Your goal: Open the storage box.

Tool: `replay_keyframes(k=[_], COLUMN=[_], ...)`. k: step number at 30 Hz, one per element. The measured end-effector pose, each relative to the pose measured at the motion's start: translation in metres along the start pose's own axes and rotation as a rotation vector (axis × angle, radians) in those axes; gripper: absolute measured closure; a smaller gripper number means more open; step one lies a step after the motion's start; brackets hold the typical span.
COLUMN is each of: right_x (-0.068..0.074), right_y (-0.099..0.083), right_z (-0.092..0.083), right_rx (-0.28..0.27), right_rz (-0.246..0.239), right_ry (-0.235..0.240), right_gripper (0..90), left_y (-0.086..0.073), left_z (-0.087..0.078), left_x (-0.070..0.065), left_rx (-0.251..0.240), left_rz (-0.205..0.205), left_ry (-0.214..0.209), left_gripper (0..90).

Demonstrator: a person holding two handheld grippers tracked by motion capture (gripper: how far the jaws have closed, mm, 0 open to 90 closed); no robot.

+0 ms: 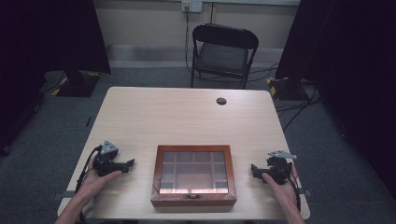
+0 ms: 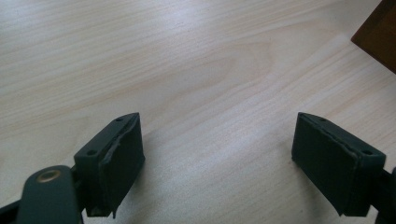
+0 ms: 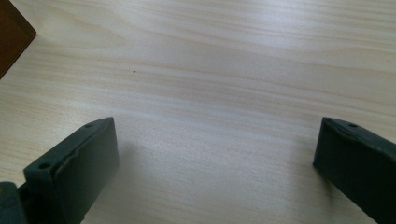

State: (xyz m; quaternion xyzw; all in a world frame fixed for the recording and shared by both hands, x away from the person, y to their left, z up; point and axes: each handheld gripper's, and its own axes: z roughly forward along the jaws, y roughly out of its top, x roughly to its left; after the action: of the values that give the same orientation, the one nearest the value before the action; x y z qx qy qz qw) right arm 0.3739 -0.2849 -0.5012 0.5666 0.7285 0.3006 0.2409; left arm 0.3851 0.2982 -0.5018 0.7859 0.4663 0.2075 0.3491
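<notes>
We had both tools resting low on the table (image 1: 140, 116), near edge, one either side of the wooden box (image 1: 194, 175). Left gripper (image 1: 129, 163) was released, jaws spread wide over bare wood, nothing between them; box corner (image 2: 378, 32) just crept into the left gripper view. Right gripper (image 1: 254, 169) same: jaws apart, empty, box edge (image 3: 11, 37) at the far left of its own view. Box sat centred near us, glass lid down, latch facing us, compartments looked empty but hard to tell. We judged this the start step, pre-reach. Next move likely calls for closing in on the lid's front edge. Beyond: cable hole (image 1: 221, 101), then a chair (image 1: 224, 51).
</notes>
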Motion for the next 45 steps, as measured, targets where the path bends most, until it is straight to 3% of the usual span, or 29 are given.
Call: replay_keyframes(k=[5, 7, 9, 10, 13, 15, 16, 17, 19, 20, 22, 25, 26, 27, 28, 31, 32, 33, 34, 35, 40, 42, 44, 45], right_x=[-0.002, -0.002, -0.002, -0.001, 0.002, 0.008, 0.008, 0.013, 0.015, 0.023, 0.026, 0.039, 0.047, 0.047, 0.054, 0.065, 0.075, 0.075, 0.087, 0.091, 0.111, 0.118, 0.134, 0.134], right_y=[0.000, 0.000, 0.001, 0.002, 0.004, 0.009, 0.009, 0.015, 0.018, 0.024, 0.025, 0.031, 0.037, 0.037, 0.041, 0.045, 0.047, 0.047, 0.051, 0.053, 0.065, 0.071, 0.074, 0.074], right_z=[-0.002, -0.005, -0.007, -0.010, -0.013, -0.019, -0.019, -0.026, -0.031, -0.039, -0.041, -0.047, -0.054, -0.054, -0.059, -0.062, -0.065, -0.065, -0.066, -0.067, -0.071, -0.072, -0.074, -0.074], right_rx=[0.003, -0.006, -0.017, -0.015, -0.016, -0.031, -0.031, -0.044, -0.055, -0.084, -0.091, -0.105, -0.112, -0.112, -0.134, -0.138, -0.138, -0.138, -0.138, -0.135, -0.144, -0.142, -0.127, -0.127], right_rz=[0.008, 0.022, 0.038, 0.034, 0.025, 0.029, 0.029, 0.037, 0.035, 0.006, -0.007, -0.047, -0.086, -0.086, -0.094, -0.122, -0.145, -0.145, -0.169, -0.176, -0.219, -0.238, -0.302, -0.302], right_ry=[0.004, 0.019, 0.042, 0.102, 0.121, 0.193, 0.193, 0.280, 0.293, 0.324, 0.329, 0.376, 0.418, 0.418, 0.456, 0.489, 0.529, 0.529, 0.564, 0.583, 0.601, 0.641, 0.692, 0.692], right_gripper=[0.4, 13.1, 17.0, 15.2, 19.3, 20.4, 20.4, 18.7, 21.6, 23.1, 23.4, 28.5, 32.1, 32.1, 35.0, 37.8, 41.2, 41.2, 42.2, 42.6, 37.8, 42.2, 47.7, 47.7], left_y=[0.000, 0.000, 0.000, 0.000, 0.000, 0.000, 0.000, 0.000, 0.000, 0.000, 0.000, 0.000, 0.000, 0.000, 0.000, 0.000, 0.000, 0.000, 0.000, 0.000, 0.000, 0.000, 0.000, 0.000], left_z=[0.000, 0.000, 0.000, 0.000, 0.000, 0.000, 0.000, 0.000, 0.000, 0.000, 0.000, 0.000, 0.000, 0.000, 0.000, 0.000, 0.000, 0.000, 0.000, 0.000, 0.000, 0.000, 0.000, 0.000], left_x=[0.000, 0.000, 0.000, 0.000, 0.000, 0.000, 0.000, 0.000, 0.000, 0.000, 0.000, 0.000, 0.000, 0.000, 0.000, 0.000, 0.000, 0.000, 0.000, 0.000, 0.000, 0.000, 0.000, 0.000], left_rx=[0.000, 0.000, 0.001, -0.001, 0.000, 0.000, 0.000, 0.000, 0.000, -0.001, 0.000, 0.000, 0.000, 0.000, 0.000, 0.000, -0.001, -0.001, 0.000, 0.000, 0.000, 0.000, 0.000, 0.000], left_rz=[0.001, 0.001, 0.001, -0.002, 0.000, 0.000, 0.000, 0.000, 0.000, -0.002, 0.000, 0.000, 0.001, 0.001, 0.000, 0.000, -0.003, -0.003, 0.000, 0.000, 0.000, 0.000, 0.000, 0.000], left_ry=[0.000, 0.000, 0.000, 0.001, 0.000, 0.000, 0.000, 0.000, 0.000, 0.000, 0.001, 0.001, 0.000, 0.001, 0.000, 0.000, 0.001, 0.001, 0.000, 0.000, 0.000, 0.000, 0.000, 0.001], left_gripper=[16.0, 16.1, 16.1, 16.1, 16.1, 16.1, 16.1, 16.0, 16.0, 16.0, 16.0, 16.0, 16.0, 16.0, 16.0, 16.0, 16.0, 16.0, 16.0, 16.0, 16.0, 16.0, 16.1, 16.1])
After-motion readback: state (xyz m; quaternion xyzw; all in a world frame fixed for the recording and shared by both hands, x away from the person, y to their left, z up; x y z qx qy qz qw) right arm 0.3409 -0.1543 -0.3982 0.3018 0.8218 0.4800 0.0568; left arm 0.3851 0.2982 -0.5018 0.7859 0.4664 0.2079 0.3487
